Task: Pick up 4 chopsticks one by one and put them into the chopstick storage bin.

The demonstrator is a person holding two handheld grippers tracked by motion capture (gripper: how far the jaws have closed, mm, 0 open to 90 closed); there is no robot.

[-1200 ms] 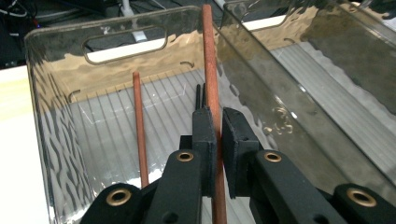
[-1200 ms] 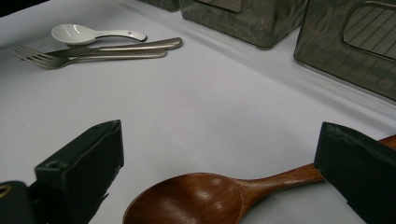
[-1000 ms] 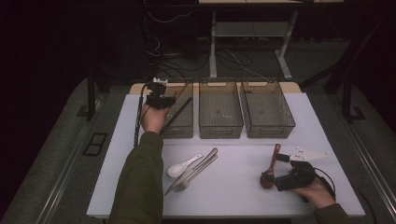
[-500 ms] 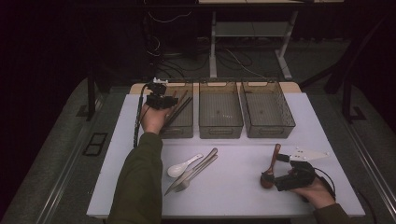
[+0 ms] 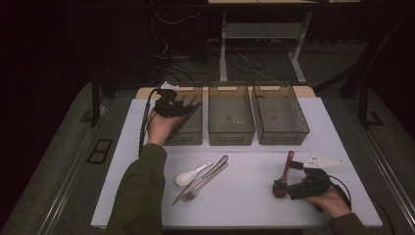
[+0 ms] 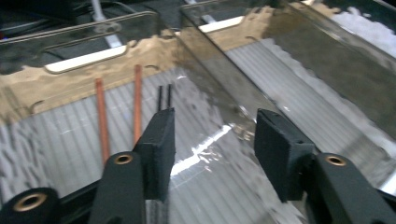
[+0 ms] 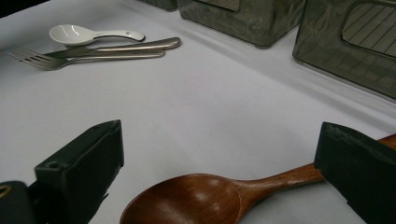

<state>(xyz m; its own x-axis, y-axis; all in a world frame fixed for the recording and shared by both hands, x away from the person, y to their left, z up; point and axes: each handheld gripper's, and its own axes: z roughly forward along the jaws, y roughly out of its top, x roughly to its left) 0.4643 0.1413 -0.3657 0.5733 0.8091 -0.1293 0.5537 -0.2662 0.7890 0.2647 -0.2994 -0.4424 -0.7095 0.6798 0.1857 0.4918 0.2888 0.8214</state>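
Note:
My left gripper (image 5: 187, 106) hovers open over the left bin (image 5: 188, 136) with nothing between its jaws. In the left gripper view (image 6: 212, 135) two red-brown chopsticks (image 6: 137, 100) and a thin black pair (image 6: 164, 95) lie on the bin's ribbed floor just beyond the left jaw. At the table's front right, my right gripper (image 5: 289, 185) rests low, open wide. Its jaws stand on either side of a wooden spoon (image 5: 289, 164). In the right gripper view (image 7: 219, 154) the spoon's bowl (image 7: 187, 200) lies between the jaws, untouched.
A middle bin (image 5: 231, 132) and a right bin (image 5: 280, 132) stand beside the left one at the back. A white spoon (image 5: 188, 176), a fork (image 5: 193, 193) and a knife (image 5: 210, 174) lie together at the table's centre front; they also appear far left in the right gripper view (image 7: 93, 44).
The left hand has shifted slightly over the left bin. The right gripper and the wooden spoon have stayed where they were.

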